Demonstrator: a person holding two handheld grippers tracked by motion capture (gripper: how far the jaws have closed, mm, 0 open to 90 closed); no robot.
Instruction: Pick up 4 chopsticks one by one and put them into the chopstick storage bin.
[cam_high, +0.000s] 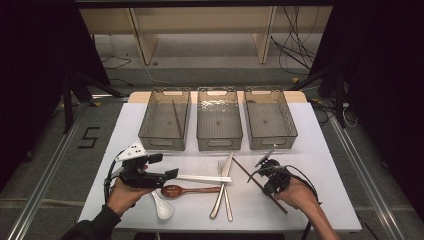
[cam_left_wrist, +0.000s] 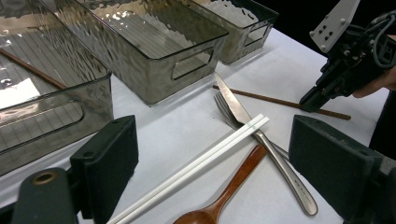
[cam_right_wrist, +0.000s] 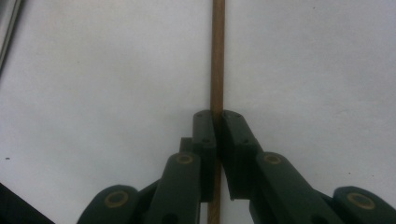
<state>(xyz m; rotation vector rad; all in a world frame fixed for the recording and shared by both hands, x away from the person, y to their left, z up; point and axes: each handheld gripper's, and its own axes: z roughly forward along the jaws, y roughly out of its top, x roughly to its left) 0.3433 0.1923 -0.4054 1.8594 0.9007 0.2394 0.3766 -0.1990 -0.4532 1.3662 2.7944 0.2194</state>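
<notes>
A brown chopstick (cam_high: 247, 172) (cam_left_wrist: 261, 95) (cam_right_wrist: 217, 56) lies slanted on the white table at the right. My right gripper (cam_high: 266, 189) (cam_left_wrist: 310, 103) (cam_right_wrist: 218, 126) is shut on it, with the stick running straight out between the jaws. My left gripper (cam_high: 164, 166) (cam_left_wrist: 219, 168) is open at the left, low over the table, its jaws spread to either side of a pair of white chopsticks (cam_high: 200, 178) (cam_left_wrist: 205, 158) and the handle of a wooden spoon (cam_high: 185, 190) (cam_left_wrist: 233, 182). It holds nothing.
Three clear grey bins (cam_high: 165, 142) (cam_high: 219, 142) (cam_high: 272, 141) stand in a row at the back; the left one holds a brown chopstick (cam_high: 176, 114) (cam_left_wrist: 32, 70). A knife (cam_high: 223, 182) (cam_left_wrist: 243, 112) and fork (cam_high: 228, 205) (cam_left_wrist: 224, 105) cross mid-table. A white ceramic spoon (cam_high: 162, 207) lies near the front edge.
</notes>
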